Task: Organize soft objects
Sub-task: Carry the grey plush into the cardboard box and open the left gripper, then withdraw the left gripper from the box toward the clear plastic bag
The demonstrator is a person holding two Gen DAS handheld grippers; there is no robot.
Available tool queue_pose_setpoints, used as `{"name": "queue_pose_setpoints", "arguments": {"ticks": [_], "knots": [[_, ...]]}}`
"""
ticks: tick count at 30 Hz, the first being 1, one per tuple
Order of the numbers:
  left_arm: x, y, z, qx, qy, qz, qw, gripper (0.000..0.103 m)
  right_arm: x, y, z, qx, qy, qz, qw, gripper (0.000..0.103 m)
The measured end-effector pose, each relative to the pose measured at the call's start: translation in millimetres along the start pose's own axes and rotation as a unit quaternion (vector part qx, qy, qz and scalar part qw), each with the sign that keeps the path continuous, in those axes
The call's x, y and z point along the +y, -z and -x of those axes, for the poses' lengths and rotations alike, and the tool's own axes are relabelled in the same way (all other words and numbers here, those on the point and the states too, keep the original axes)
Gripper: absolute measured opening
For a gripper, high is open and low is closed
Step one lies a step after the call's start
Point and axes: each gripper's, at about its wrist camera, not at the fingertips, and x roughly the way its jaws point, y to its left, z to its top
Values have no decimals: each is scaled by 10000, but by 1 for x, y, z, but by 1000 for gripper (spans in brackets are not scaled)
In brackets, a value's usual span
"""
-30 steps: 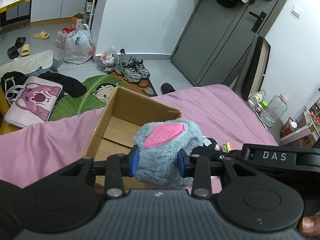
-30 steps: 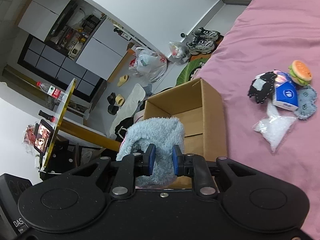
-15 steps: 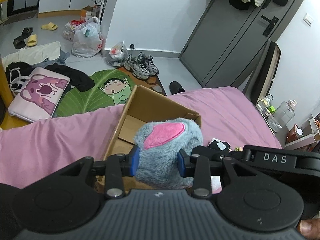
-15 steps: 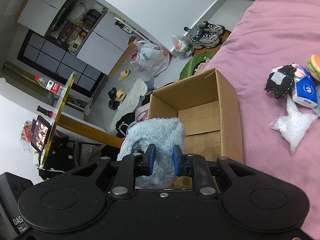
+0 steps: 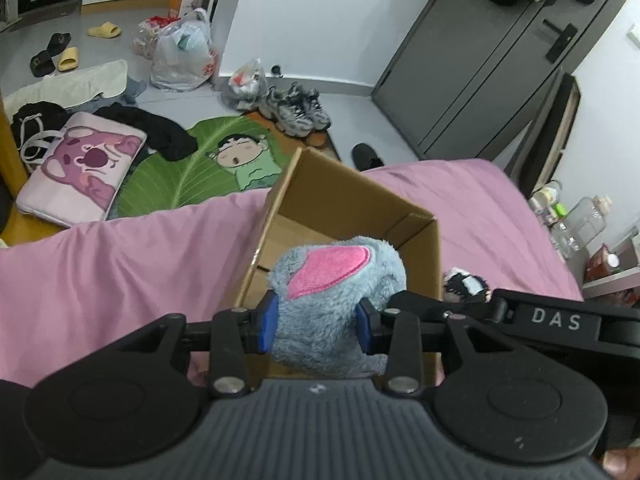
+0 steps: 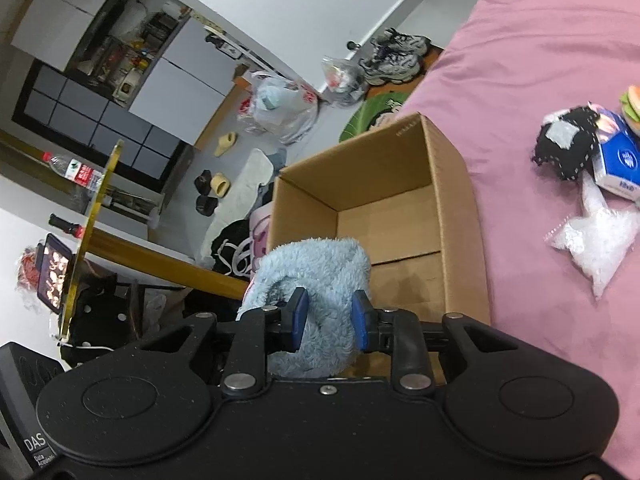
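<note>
"DAS" in white on the black right claw [image 5: 552, 320] body beside the left claw [image 5: 316, 322]

cardboard box [image 6: 460, 200] open-topped | inside bare (walls ring it)

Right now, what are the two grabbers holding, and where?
Both pinch one fluffy blue plush toy: the left gripper at its pink-patched end, the right gripper on a plain furry fold.

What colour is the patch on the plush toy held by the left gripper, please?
Pink, on grey-blue fur of the plush toy; clearest in the left wrist view.
</note>
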Motion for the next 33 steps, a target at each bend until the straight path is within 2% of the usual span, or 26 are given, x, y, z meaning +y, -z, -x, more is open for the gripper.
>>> {"name": "queue_pose_setpoints", "arguments": {"ticks": [1, 3, 7, 9, 15, 19, 22, 25, 27, 31, 33], "knots": [[2, 0, -2, 40, -42, 21, 10000, 39, 0, 1, 0, -2, 30, 22, 10000, 28], [5, -2, -3, 79, -111, 87, 9999, 41, 1, 1, 0, -15, 129, 50, 9999, 36], [6, -4, -4, 115, -139, 27, 9998, 47, 3, -1, 3, -63, 188, 64, 9998, 46], [6, -5, 0, 59, -149, 70, 9998, 48, 3, -1, 6, -111, 175, 60, 9998, 55], [3, -8, 17, -157, -240, 35, 9996, 57, 4, -1, 17, -159, 233, 101, 9995, 55], [-3, -7, 24, -219, -309, -14, 9993, 67, 5, 2, 29, -210, 329, 158, 9991, 57], [-10, -6, 30, -294, -402, -129, 9987, 71, 6, 4, 38, -214, 373, 230, 9988, 63], [-16, -7, 36, -320, -457, -157, 9983, 79, 8, 7, 48, -252, 463, 384, 9979, 74], [-19, -5, 42, -374, -423, -160, 9983, 79, 9, 9, 55, -335, 564, 520, 9965, 81], [-28, -2, 49, -365, -440, -216, 9981, 83, 9, 7, 69, -402, 604, 627, 9954, 84], [-36, -3, 54, -350, -573, -294, 9973, 83, 10, 5, 76, -482, 650, 678, 9944, 89]]}}
